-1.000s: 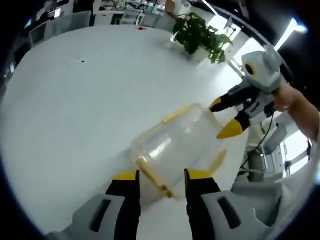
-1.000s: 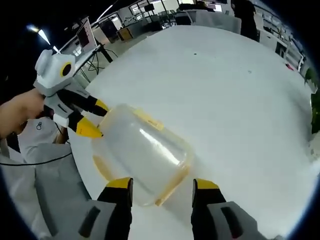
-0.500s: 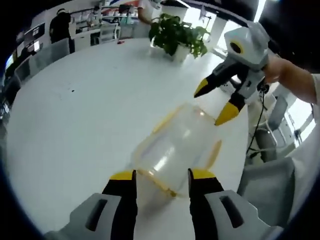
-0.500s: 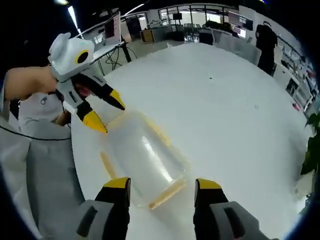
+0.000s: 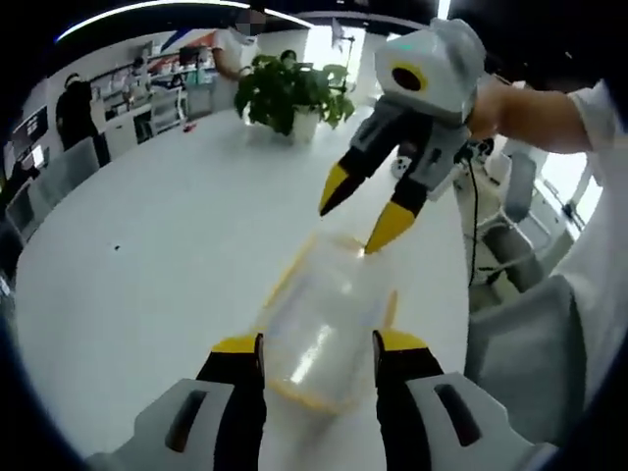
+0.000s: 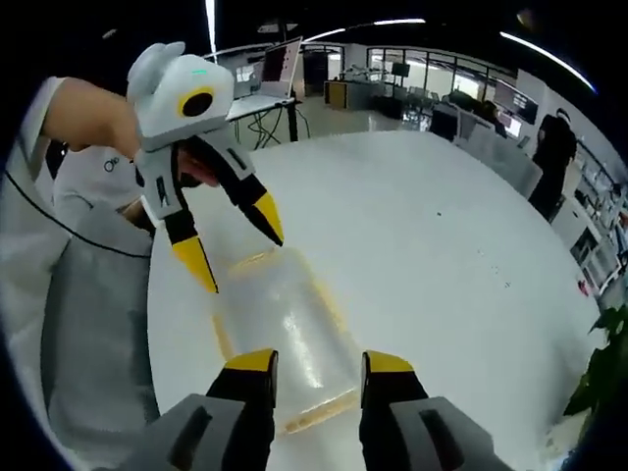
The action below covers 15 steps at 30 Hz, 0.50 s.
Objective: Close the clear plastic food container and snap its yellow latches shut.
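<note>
The clear plastic container (image 5: 319, 329) with yellow latches (image 5: 286, 278) lies on the white table (image 5: 147, 255). My left gripper (image 5: 316, 345) is open, its jaws standing on either side of the container's near end. My right gripper (image 5: 355, 221) comes in from above, open, with its yellow tips just over the far end. In the right gripper view the same container (image 6: 285, 324) runs away from my open right gripper (image 6: 319, 363), whose jaws flank its near end. The left gripper (image 6: 240, 257) hangs open over the far end there. Whether the latches are snapped cannot be made out.
A potted plant (image 5: 285, 93) stands at the table's far side, and its leaves (image 6: 603, 373) show at the right. The person's grey clothes (image 5: 520, 363) fill the table's near edge. Desks with a monitor (image 6: 280, 64) and people stand beyond.
Both grippers have lifted and tilted, so each now looks along the container's length. Each gripper now hangs closer and higher over the far end in the other's view. The container has stayed on the table.
</note>
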Motion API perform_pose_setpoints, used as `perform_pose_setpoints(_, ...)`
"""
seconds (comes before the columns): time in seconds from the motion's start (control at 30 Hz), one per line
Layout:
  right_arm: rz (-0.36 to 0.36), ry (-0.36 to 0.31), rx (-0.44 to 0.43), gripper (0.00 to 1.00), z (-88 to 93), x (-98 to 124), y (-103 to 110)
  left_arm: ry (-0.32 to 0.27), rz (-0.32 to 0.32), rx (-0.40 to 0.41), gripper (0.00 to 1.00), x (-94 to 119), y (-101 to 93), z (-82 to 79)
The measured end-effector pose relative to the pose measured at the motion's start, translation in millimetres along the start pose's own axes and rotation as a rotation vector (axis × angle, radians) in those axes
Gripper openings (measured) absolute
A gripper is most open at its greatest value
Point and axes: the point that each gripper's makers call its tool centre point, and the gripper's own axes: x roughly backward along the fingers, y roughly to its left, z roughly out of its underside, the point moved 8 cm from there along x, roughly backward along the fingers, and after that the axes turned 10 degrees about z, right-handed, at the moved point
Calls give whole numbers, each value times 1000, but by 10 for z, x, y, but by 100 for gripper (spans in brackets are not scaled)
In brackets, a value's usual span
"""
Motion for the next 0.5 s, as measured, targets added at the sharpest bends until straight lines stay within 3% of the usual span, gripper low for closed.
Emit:
perform_pose_setpoints(0.23,-19,-26,40,22,-70,-17,35,5,21,-25,37,-46,-27,-35)
perform_pose_setpoints(0.5,-52,-36,81,15,-160,-132,105,-2,40,-72,26,-142,-37,-91)
